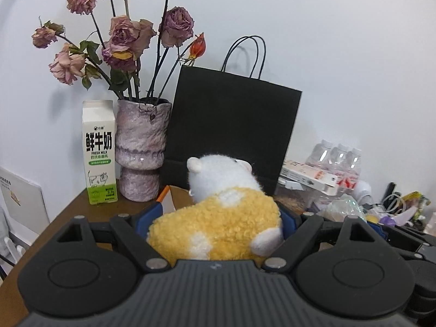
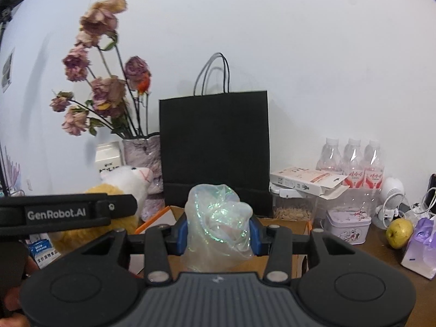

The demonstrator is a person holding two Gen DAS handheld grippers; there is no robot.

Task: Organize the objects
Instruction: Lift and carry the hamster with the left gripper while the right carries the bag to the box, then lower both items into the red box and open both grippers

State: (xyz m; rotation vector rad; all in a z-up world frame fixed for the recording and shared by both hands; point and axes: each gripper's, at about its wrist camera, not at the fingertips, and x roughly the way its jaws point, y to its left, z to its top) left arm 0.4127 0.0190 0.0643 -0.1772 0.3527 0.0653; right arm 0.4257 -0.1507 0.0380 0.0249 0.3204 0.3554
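In the left wrist view, our left gripper [image 1: 218,218] is clamped on a plush toy [image 1: 218,215], yellow-bodied with a white head, its blue pads pressed into either flank. The toy sits up off the table [image 1: 73,212], in front of the black bag [image 1: 231,125] and low against its face. Left of the bag stands a vase [image 1: 140,147] of dried roses [image 1: 122,35], touching or nearly touching the bag's edge; left of the vase is a milk carton [image 1: 99,152]. Right of the bag lie a flat white box [image 1: 310,179] and three water bottles [image 1: 338,155] against the wall. An orange-edged cardboard flap [image 1: 166,193] shows just below the bag, behind the toy.

In the right wrist view, our right gripper [image 2: 218,231] is closed around a crumpled iridescent film bundle [image 2: 218,223], held over an open cardboard box [image 2: 283,223] that sits directly before the bag [image 2: 215,150]. The left gripper [image 2: 68,212] crosses the frame left of the bag, with the toy [image 2: 128,182] behind it, in front of the vase [image 2: 144,152]. Right of the bag we see a clear tub [image 2: 294,207] of pale contents, the white box [image 2: 308,179] on top of it, the bottles [image 2: 351,160], a patterned tin [image 2: 348,226], a small white fan [image 2: 392,201], a yellow-green fruit [image 2: 399,233] and a lilac pouch [image 2: 422,242].
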